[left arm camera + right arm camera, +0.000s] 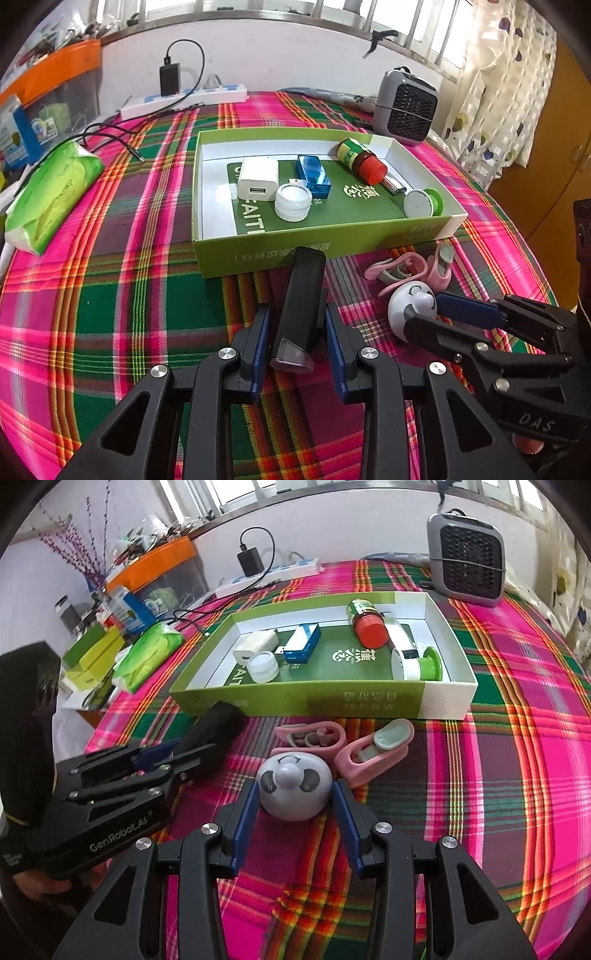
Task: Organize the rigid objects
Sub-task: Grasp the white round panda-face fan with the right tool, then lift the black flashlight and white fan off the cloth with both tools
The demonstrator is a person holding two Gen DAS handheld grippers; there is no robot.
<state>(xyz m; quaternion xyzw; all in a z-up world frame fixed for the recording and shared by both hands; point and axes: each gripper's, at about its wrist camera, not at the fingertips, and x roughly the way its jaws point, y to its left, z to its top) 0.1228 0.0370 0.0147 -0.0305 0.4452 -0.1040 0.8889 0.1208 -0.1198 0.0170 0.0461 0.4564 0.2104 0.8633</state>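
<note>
A black bar-shaped device (303, 280) lies on the plaid cloth, its far end at the front wall of the green box (295, 251). My left gripper (296, 307) is open, a finger on each side of the device. In the right wrist view a grey panda-faced toy (291, 794) rests on the cloth. My right gripper (295, 781) is open, its blue pads close to the toy's sides. Two pink clips (310, 734) (373, 753) lie just beyond the toy. The box holds a white charger (257, 179), a blue USB device (313, 173), a clear jar (293, 202) and a red-capped bottle (362, 160).
A grey fan heater (404, 107) stands behind the box at the right. A green tissue pack (51, 192) lies at the left table edge, with cables and a power strip (184, 98) at the back. A hand (40, 884) holds the left gripper.
</note>
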